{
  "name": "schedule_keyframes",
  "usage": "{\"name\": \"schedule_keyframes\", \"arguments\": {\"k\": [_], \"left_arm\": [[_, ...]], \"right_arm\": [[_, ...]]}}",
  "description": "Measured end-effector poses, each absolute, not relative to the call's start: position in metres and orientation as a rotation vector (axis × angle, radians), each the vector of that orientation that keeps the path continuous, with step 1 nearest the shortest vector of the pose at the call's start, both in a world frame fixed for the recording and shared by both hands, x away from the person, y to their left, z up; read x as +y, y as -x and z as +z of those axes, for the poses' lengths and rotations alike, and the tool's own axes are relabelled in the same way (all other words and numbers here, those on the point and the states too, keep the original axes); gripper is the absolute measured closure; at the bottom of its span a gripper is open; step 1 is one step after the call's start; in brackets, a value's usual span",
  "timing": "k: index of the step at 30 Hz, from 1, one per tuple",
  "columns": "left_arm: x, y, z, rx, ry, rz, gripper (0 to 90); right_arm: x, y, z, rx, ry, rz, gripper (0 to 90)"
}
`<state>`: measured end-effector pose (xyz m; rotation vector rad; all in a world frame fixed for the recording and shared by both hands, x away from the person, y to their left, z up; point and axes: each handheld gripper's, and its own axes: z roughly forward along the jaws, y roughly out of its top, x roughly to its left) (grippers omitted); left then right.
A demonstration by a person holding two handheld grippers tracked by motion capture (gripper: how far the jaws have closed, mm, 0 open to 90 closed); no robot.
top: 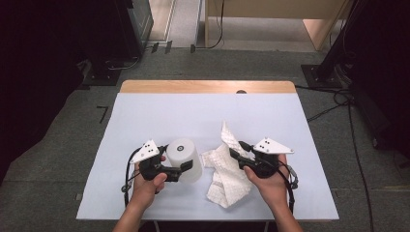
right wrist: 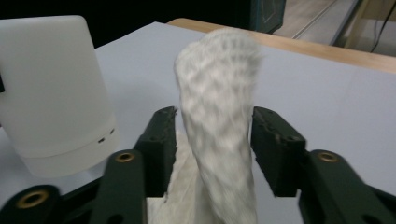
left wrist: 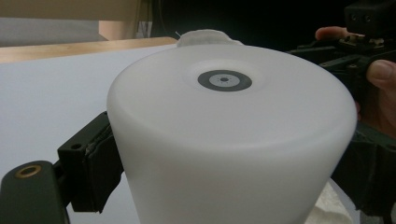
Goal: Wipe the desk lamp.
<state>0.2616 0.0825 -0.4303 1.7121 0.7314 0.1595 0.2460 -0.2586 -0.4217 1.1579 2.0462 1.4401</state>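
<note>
1. Left gripper (top: 186, 167) clamped on white canister (top: 184, 159), upright mid-table.
2. Right gripper (right wrist: 214, 140) part-open, jaws flanking paper towel (right wrist: 218, 116) fold, pads off it.
3. Step looks like wiping; next re-close on towel, bring to canister.

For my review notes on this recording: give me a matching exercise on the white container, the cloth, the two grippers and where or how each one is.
Things:
1. white container
2. white cloth
3. left gripper
4. right gripper

States:
A. jaws apart, a raised fold of fabric between them, not pressed
B. crumpled on the table, partly standing up
C. clamped on the round body
D. upright, dark ring mark on top

Pairs: 1-D, 2-B, 3-C, 4-A
</note>
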Motion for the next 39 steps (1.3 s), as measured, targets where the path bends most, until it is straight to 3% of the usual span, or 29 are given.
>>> {"name": "schedule_keyframes", "arguments": {"k": [7, 11, 20, 29, 32, 39], "left_arm": [[0.084, -0.261, -0.429, 0.721, -1.709, 0.161, 8.5], [0.082, -0.262, -0.431, 0.721, -1.719, 0.166, 8.5], [0.088, -0.268, -0.435, 0.749, -1.717, 0.224, 8.5], [0.079, -0.274, -0.444, 0.741, -1.762, 0.274, 8.5], [0.073, -0.275, -0.45, 0.72, -1.79, 0.286, 8.5], [0.066, -0.267, -0.461, 0.673, -1.846, 0.397, 8.5]], "right_arm": [[-0.268, -0.241, -0.415, 2.014, -1.091, 1.464, 41.0], [-0.256, -0.247, -0.434, 2.187, -1.087, 1.354, 29.1], [-0.249, -0.256, -0.475, 2.351, -1.138, 1.188, 21.1], [-0.245, -0.251, -0.492, 2.41, -1.048, 1.118, 21.6], [-0.245, -0.25, -0.502, 2.429, -1.037, 1.097, 17.2], [-0.244, -0.25, -0.502, 2.438, -1.026, 1.081, 16.9]]}}
